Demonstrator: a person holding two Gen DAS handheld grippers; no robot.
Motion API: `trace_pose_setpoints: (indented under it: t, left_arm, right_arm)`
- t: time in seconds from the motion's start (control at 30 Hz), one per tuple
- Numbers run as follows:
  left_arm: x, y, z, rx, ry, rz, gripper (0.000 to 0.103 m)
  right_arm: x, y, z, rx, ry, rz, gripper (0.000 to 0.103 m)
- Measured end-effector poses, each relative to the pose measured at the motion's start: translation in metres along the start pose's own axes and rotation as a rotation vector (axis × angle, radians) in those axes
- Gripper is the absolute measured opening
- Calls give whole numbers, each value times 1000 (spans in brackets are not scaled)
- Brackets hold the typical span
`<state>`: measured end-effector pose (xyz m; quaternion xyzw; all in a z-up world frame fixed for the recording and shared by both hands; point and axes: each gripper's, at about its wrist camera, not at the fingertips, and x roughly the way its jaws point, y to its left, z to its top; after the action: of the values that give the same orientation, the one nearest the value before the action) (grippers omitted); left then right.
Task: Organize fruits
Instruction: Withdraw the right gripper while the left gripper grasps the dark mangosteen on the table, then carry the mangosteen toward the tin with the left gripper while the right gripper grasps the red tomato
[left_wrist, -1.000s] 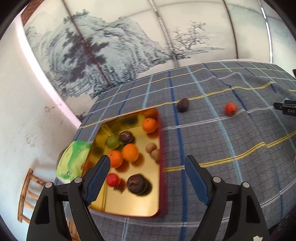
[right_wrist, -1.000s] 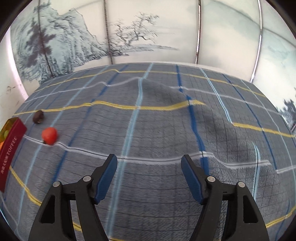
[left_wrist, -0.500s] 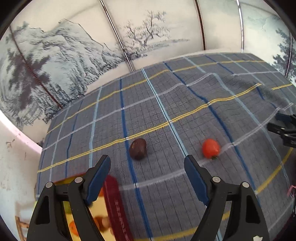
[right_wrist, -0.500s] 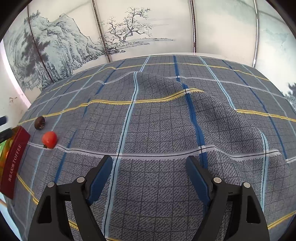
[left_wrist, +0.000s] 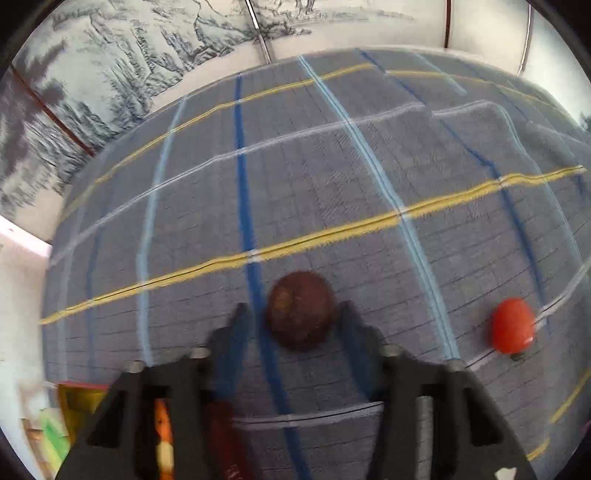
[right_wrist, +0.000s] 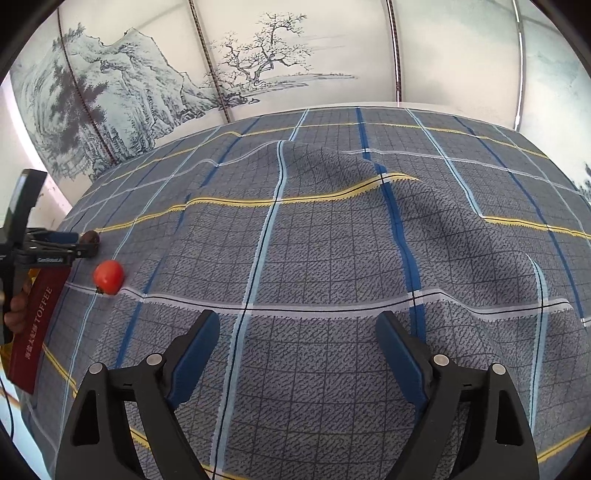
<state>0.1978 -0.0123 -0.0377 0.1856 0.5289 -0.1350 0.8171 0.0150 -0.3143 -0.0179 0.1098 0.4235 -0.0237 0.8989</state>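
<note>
A dark brown round fruit (left_wrist: 300, 309) lies on the plaid tablecloth, between the fingers of my left gripper (left_wrist: 295, 317). The jaws stand partly closed around it; the right finger looks close to touching, the left finger has a small gap. A red tomato-like fruit (left_wrist: 511, 325) lies to its right on the cloth. In the right wrist view the red fruit (right_wrist: 108, 277) and the brown fruit (right_wrist: 91, 238) lie at the far left, with the left gripper (right_wrist: 79, 243) around the brown one. My right gripper (right_wrist: 297, 336) is open and empty above the cloth.
A red toffee tin with a gold inside (left_wrist: 79, 400) holds several fruits at the lower left; its red side (right_wrist: 33, 332) shows in the right wrist view. The cloth (right_wrist: 332, 221) has raised wrinkles in the middle. A painted screen stands behind the table.
My left gripper swung from the tin toward the brown fruit, came down around it, and its jaws narrowed. My right gripper shifted slightly and stayed open.
</note>
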Motion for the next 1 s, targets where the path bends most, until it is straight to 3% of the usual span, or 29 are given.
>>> trace_pose_setpoints:
  t: [0.17, 0.23, 0.37, 0.47, 0.63, 0.87, 1.0]
  left_arm:
    - [-19, -12, -15, -35, -50, 6, 31]
    - [-42, -21, -32, -77, -110, -34, 31]
    - [-74, -37, -72, -148, -155, -122, 31]
    - [-92, -52, -100, -143, -179, -136, 31]
    - [-110, -59, -124, -161, -189, -157, 31]
    - [-130, -54, -143, -179, -229, -118, 31]
    - [-134, -50, -149, -192, -234, -118, 31]
  right_arm:
    - [1, 2, 1, -8, 5, -3, 89]
    - [1, 2, 1, -6, 4, -3, 89]
    - [1, 4, 1, -22, 1, 17, 89]
    - [-10, 27, -1, -123, -43, 121, 88]
    - [-10, 88, 1, -309, -42, 267, 87]
    - [16, 155, 19, -459, -39, 316, 82]
    - [36, 176, 22, -479, -5, 261, 74]
